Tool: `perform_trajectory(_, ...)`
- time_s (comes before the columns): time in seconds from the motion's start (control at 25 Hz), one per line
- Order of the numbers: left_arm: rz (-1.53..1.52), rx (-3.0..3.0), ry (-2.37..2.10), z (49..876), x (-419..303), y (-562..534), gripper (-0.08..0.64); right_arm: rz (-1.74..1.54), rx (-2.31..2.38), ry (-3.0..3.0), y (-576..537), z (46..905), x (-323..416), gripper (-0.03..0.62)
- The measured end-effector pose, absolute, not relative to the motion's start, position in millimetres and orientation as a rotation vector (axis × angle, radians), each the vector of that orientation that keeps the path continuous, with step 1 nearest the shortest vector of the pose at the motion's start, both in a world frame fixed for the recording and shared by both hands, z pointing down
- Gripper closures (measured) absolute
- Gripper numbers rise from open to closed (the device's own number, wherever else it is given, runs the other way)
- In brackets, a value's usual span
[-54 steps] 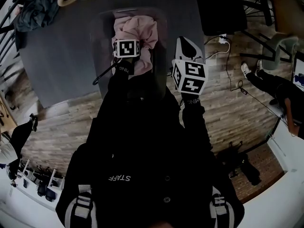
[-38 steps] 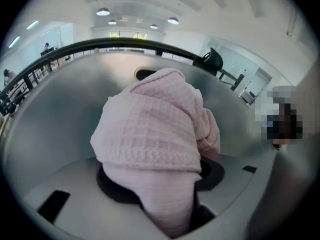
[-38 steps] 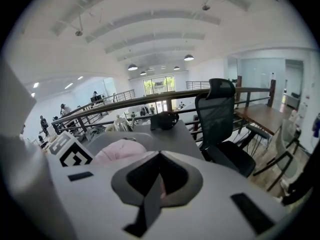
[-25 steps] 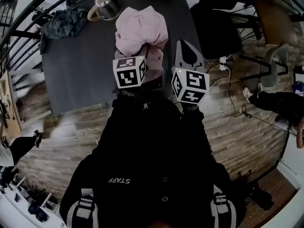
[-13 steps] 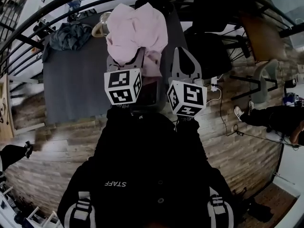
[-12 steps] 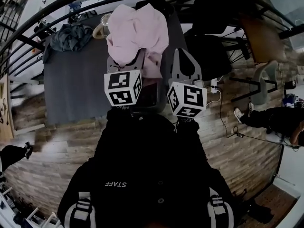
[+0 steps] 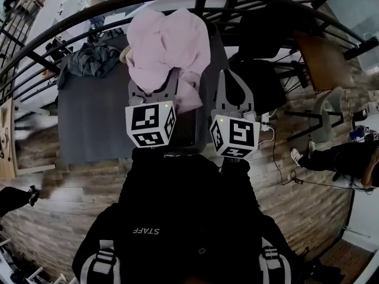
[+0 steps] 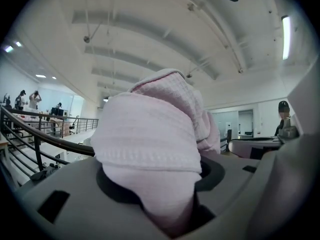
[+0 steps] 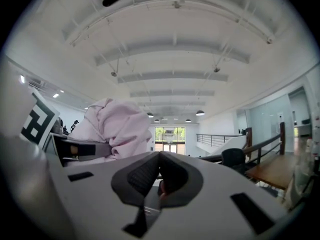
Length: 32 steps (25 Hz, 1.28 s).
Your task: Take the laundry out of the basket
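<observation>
We've got the left gripper (image 7: 155,80) jaws clamped on the pink cloth (image 7: 169,40) bunched above them, right gripper (image 9: 159,170) jaws shut and empty alongside; we should lift its tail clear, then swing over the worktop (image 7: 89,117).

Pink garment (image 7: 169,43) in left gripper (image 7: 153,83)

The pink garment (image 7: 169,46) hides your left gripper's (image 7: 155,87) pads and runs off the left gripper view's bottom edge. Your marker cubes (image 7: 150,123) cover most of the basket (image 7: 185,123).
</observation>
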State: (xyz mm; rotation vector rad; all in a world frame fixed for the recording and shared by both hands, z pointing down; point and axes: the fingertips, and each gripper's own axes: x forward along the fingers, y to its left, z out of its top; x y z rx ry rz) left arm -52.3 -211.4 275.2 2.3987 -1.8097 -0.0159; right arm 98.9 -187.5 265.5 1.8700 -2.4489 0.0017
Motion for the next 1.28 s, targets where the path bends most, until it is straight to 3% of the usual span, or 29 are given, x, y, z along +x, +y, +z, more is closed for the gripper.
perform_trajectory(1.28, -0.061, 2.437, -1.929, 250, -55, -212, 0.305, -0.074, 1.920, -2.445, -197, 249, 103, 0.578)
